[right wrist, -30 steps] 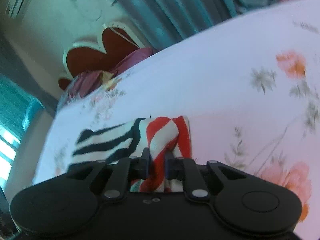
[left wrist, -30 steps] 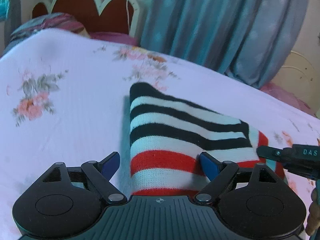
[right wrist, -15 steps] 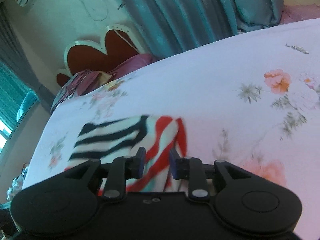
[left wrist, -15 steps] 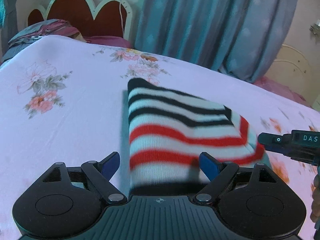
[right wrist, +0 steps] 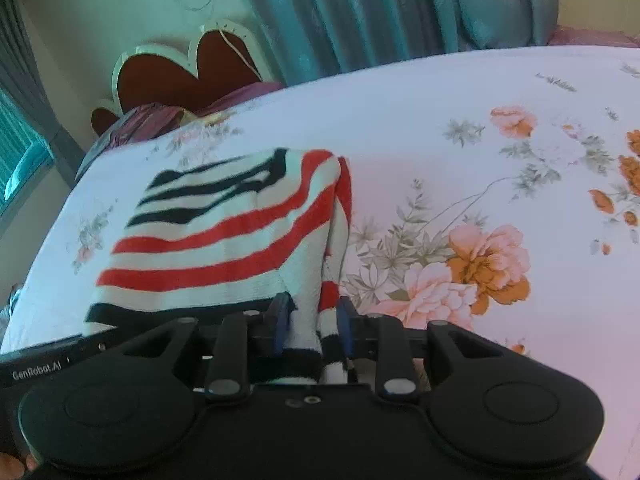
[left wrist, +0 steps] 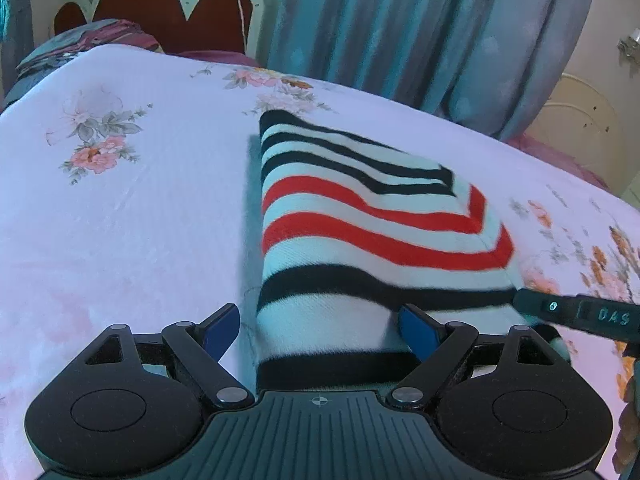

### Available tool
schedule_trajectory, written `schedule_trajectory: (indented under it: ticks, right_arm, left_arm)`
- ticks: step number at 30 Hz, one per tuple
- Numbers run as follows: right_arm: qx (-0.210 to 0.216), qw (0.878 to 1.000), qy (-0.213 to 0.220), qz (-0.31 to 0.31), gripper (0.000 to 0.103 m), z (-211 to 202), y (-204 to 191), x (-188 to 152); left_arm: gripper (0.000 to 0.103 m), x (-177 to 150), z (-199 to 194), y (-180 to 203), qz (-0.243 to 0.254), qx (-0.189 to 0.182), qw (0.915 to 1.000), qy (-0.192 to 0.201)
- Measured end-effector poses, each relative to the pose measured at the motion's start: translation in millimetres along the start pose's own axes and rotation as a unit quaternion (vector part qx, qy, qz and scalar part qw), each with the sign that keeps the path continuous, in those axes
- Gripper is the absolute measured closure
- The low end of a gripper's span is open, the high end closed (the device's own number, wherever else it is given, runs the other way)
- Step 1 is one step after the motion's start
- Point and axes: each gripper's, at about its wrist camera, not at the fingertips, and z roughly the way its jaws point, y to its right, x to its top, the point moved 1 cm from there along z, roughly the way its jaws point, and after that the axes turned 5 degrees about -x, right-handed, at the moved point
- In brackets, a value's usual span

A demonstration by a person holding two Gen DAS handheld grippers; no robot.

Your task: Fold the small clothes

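A small knitted garment (left wrist: 360, 216) with white, black and red stripes lies folded on the flowered bed sheet (left wrist: 120, 200). My left gripper (left wrist: 318, 312) is open wide over its near left edge. The left pad is clear of the cloth and the right pad sits against it. In the right wrist view the garment (right wrist: 224, 240) spreads up and to the left. My right gripper (right wrist: 312, 312) straddles its bunched right edge. Its jaws are closing slightly, with the hem lying loosely between the pads. That right gripper's finger (left wrist: 576, 314) shows at the garment's right side.
A scalloped red headboard (left wrist: 160, 4) and pillows (left wrist: 80, 40) stand at the far left end of the bed. Blue curtains (left wrist: 400, 20) hang behind the bed. Bare sheet lies left of the garment, and flowered sheet (right wrist: 480, 264) to its right.
The right gripper's jaws have parted from their pinch on the red-striped fold. Both views have drawn back, so the garment's near black stripes now show. The left jaws stay wide.
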Motion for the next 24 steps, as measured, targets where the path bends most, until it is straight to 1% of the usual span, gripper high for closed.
schedule_trajectory:
  ticks: [1, 2, 4, 6, 9, 12, 16, 18, 20, 21, 22, 23, 24]
  right_arm:
    - [0.007, 1.0, 0.008, -0.002, 0.079, -9.9, -1.3, -2.0]
    - [0.011, 1.0, 0.012, -0.004, 0.077, -17.8, -2.7, -4.8]
    - [0.015, 1.0, 0.013, -0.008, 0.074, -28.6, -4.6, -12.3]
    - [0.001, 1.0, 0.007, -0.013, 0.074, -32.3, -4.7, -22.5]
    - [-0.014, 1.0, -0.011, 0.005, 0.076, -29.0, 1.0, -36.6]
    - [-0.05, 0.999, -0.008, -0.012, 0.075, -24.3, -2.2, -45.7]
    - [-0.068, 0.998, -0.009, 0.005, 0.075, -14.8, -4.0, -50.3]
    - [-0.073, 0.997, -0.004, 0.012, 0.066, -13.7, -1.0, -53.5]
    - [-0.059, 0.997, -0.009, 0.053, 0.064, -14.5, 9.8, -54.2]
    - [-0.055, 0.996, -0.012, 0.064, 0.063, -15.5, 11.9, -53.9]
    - [-0.059, 0.996, -0.014, 0.061, 0.062, -17.5, 10.3, -53.7]
    - [-0.07, 0.996, -0.015, 0.049, 0.056, -19.2, 5.3, -53.2]
    - [-0.081, 0.996, -0.018, 0.038, 0.048, -19.9, 1.1, -52.9]
  left_arm:
    - [0.017, -1.9, -4.6, 1.4, 0.006, 0.001, 1.0, 0.002]
    - [0.017, -4.7, -8.3, 2.1, 0.009, 0.002, 1.0, 0.002]
    - [0.017, -11.0, -11.4, 1.7, 0.005, 0.001, 1.0, -0.003]
    - [0.017, -17.2, -9.0, 1.1, 0.003, -0.003, 0.9999, -0.01]
    - [0.017, -23.3, -3.9, 0.5, 0.005, -0.003, 0.9999, -0.015]
    - [0.016, -24.7, -1.6, 1.3, 0.01, -0.006, 0.9998, -0.016]
    - [0.015, -22.8, -1.5, 3.8, 0.023, -0.009, 0.9995, -0.019]
    - [0.013, -22.8, -2.6, 4.5, 0.028, -0.008, 0.9994, -0.019]
    - [0.008, -22.8, -3.9, 4.9, 0.03, -0.005, 0.9993, -0.022]
    - [0.004, -22.9, -4.8, 5.3, 0.03, -0.002, 0.9992, -0.024]
    - [0.002, -23.0, -5.2, 6.1, 0.032, 0.002, 0.9992, -0.026]
    - [0.001, -23.1, -5.5, 6.8, 0.034, 0.005, 0.9991, -0.027]
    - [0.001, -23.3, -5.8, 7.8, 0.033, 0.008, 0.999, -0.029]
